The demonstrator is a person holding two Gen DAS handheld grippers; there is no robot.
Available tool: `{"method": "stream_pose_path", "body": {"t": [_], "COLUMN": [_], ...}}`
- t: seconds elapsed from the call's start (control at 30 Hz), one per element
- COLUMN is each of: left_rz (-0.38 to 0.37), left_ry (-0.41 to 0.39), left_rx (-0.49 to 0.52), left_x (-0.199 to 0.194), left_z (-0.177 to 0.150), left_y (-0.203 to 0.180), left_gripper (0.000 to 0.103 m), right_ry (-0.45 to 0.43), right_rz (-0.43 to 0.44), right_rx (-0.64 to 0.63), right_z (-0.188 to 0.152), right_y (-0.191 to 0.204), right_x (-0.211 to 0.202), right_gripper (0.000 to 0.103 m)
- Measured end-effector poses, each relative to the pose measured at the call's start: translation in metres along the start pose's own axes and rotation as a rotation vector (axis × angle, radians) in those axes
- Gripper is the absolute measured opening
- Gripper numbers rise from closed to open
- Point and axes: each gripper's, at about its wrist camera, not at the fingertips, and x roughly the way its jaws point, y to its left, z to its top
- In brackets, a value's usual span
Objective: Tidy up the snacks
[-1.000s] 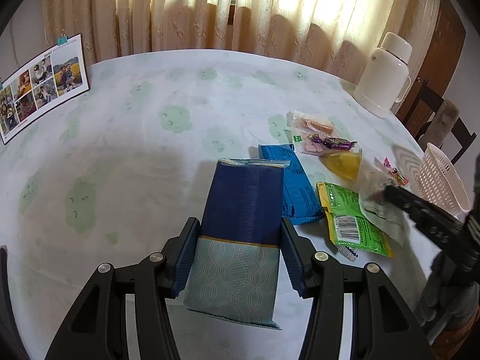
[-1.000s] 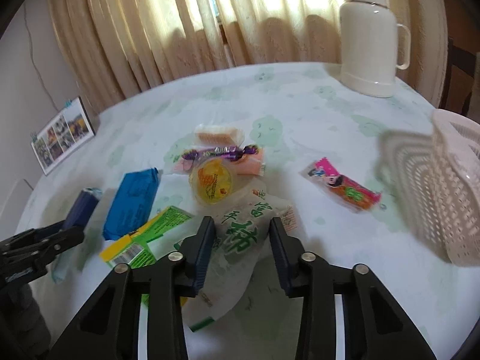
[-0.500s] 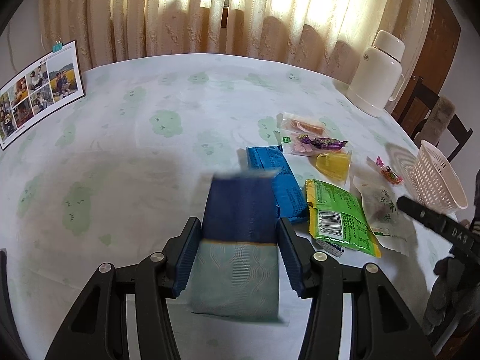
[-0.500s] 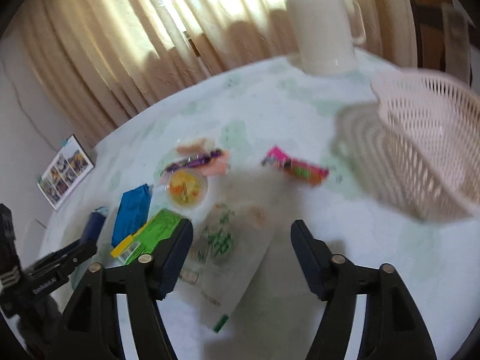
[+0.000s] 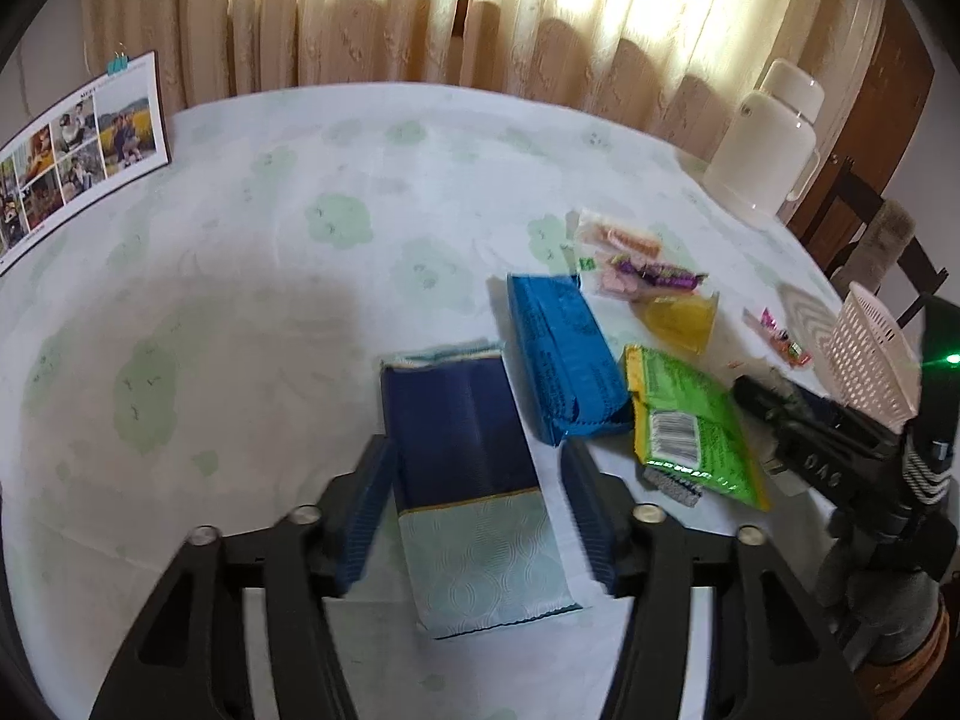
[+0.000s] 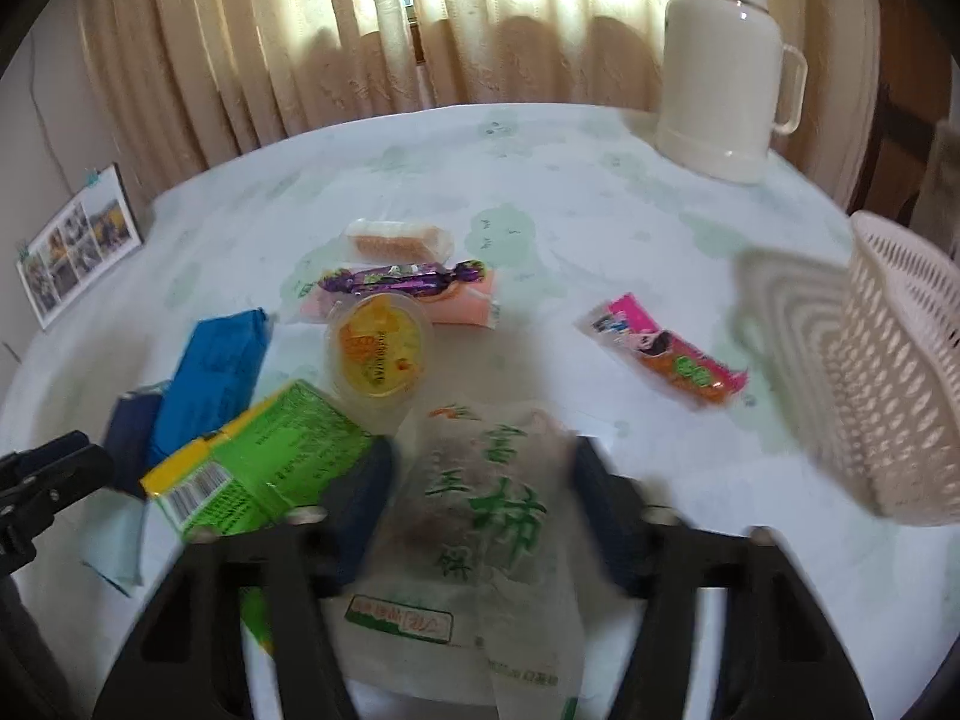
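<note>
left tongs (image 5: pixel 480 516): have just been opening; pads stand clear of the dark blue packet (image 5: pixel 462 456) lying flat between them, long axis running up the frame.
right tongs (image 6: pixel 480 516): have just been closing around the white persimmon bag (image 6: pixel 486 516); blur hides whether the pads press, so grip cannot be told.
basket (image 6: pixel 900 384): right edge of the frame, right hand nearer, bare worktop (image 6: pixel 690 468) between.
crowding: green packet (image 6: pixel 264 468) touches the bag's left side.

A home: curtains (image 5: pixel 540 30), family photos (image 5: pixel 72 144), clothed dining table (image 5: pixel 270 240).
</note>
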Motion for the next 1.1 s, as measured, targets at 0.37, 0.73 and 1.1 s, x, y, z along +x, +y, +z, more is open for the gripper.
{"method": "stream_pose_path", "body": {"t": [0.37, 0.73, 1.1], "left_rz": [0.114, 0.079, 0.045], "left_ry": [0.039, -0.031, -0.1], "left_rx": [0.092, 0.035, 0.086], "left_x": [0.021, -0.002, -0.032], "left_z": [-0.009, 0.001, 0.01], "left_y": [-0.017, -0.006, -0.038], "left_gripper": [0.063, 0.047, 0.047], "right_ry": [-0.134, -0.276, -0.338], "right_rz": [0.012, -0.016, -0.18], "right_rx": [0.013, 0.113, 0.253], "right_z": [-0.013, 0.0, 0.015], "right_y": [-0.017, -0.057, -0.134], "right_x": [-0.047, -0.096, -0.107], "right_gripper": [0.039, 0.039, 0.039]}}
